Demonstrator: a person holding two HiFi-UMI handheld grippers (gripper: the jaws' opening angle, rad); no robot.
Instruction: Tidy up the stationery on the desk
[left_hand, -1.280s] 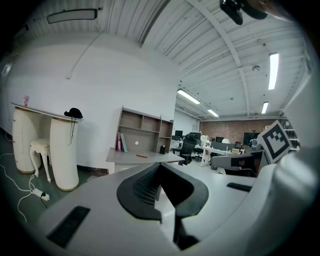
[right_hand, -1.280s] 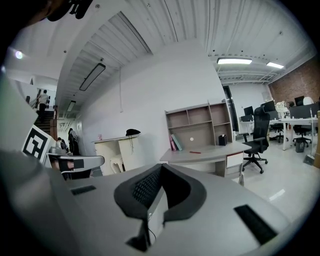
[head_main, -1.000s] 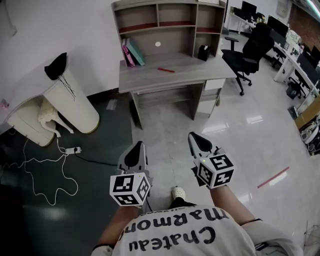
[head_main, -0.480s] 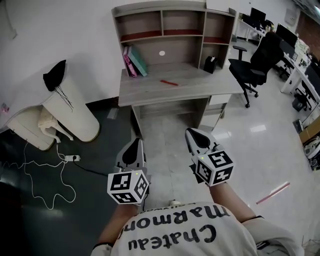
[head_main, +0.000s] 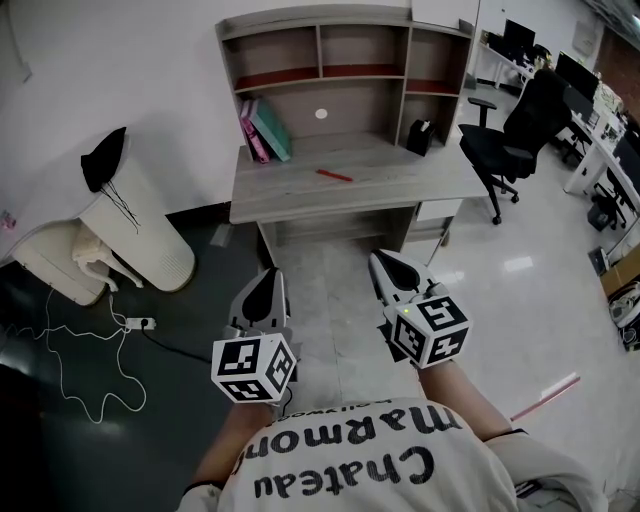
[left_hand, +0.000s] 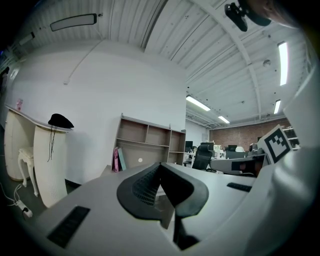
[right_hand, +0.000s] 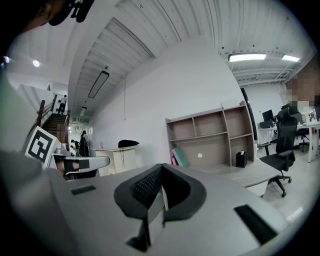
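Observation:
A grey wooden desk (head_main: 300, 190) with a shelf unit stands ahead against the white wall. A red pen (head_main: 334, 176) lies on the middle of its top. Pink and teal books (head_main: 262, 130) lean at the back left, and a black pen holder (head_main: 420, 137) stands at the back right. My left gripper (head_main: 270, 282) and right gripper (head_main: 386, 264) are held side by side over the floor, well short of the desk. Both are shut and hold nothing. From the right gripper view the books (right_hand: 179, 156) and pen holder (right_hand: 241, 159) show past the shut jaws.
A black office chair (head_main: 520, 110) stands right of the desk. At the left is a white curved cabinet (head_main: 140, 225) with a black hat (head_main: 105, 155) on it. A power strip (head_main: 137, 323) and white cable lie on the dark floor. A red strip (head_main: 545, 397) lies on the floor at the right.
The view has come closer to the desk, which looks a little larger and lower in the frame. Both grippers stay shut and keep their places in front of the body.

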